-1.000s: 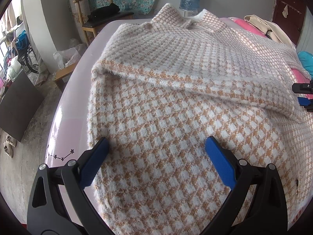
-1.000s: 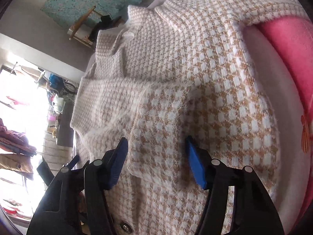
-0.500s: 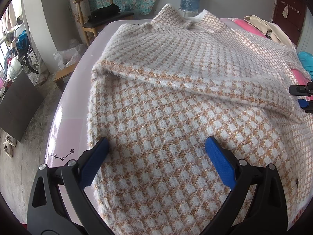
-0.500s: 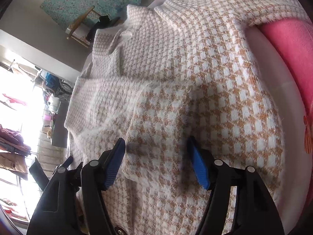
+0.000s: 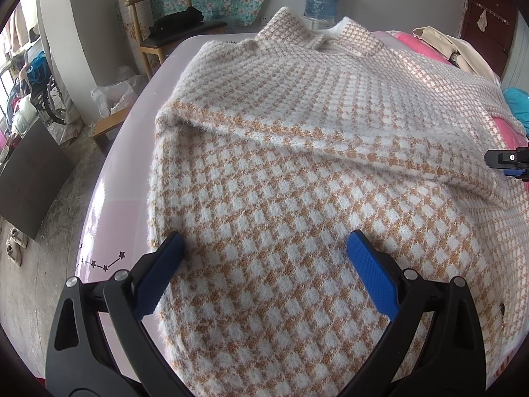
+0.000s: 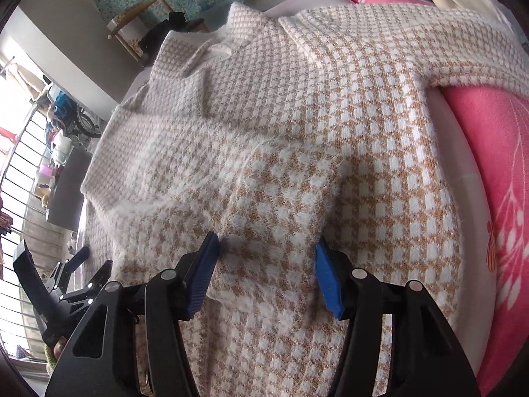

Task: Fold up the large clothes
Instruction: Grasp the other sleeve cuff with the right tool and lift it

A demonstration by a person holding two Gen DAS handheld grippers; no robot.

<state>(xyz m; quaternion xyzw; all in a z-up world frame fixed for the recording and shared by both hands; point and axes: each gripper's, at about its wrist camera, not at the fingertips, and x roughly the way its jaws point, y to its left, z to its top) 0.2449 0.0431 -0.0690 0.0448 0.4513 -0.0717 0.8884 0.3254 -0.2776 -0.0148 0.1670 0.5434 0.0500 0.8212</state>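
Where tool point(image 6: 266, 259) closes: sweater point(image 6: 297, 152) between.

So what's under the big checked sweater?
The checked sweater lies on a pale pink bed cover, with a bright pink blanket beside it. One sleeve is folded across its body. Whatever lies beneath its middle is hidden.

The sweater point(image 5: 297, 172) is fuzzy knitted cloth, the pink blanket point(image 6: 496, 172) plush, the chair point(image 5: 158, 23) bare wood.
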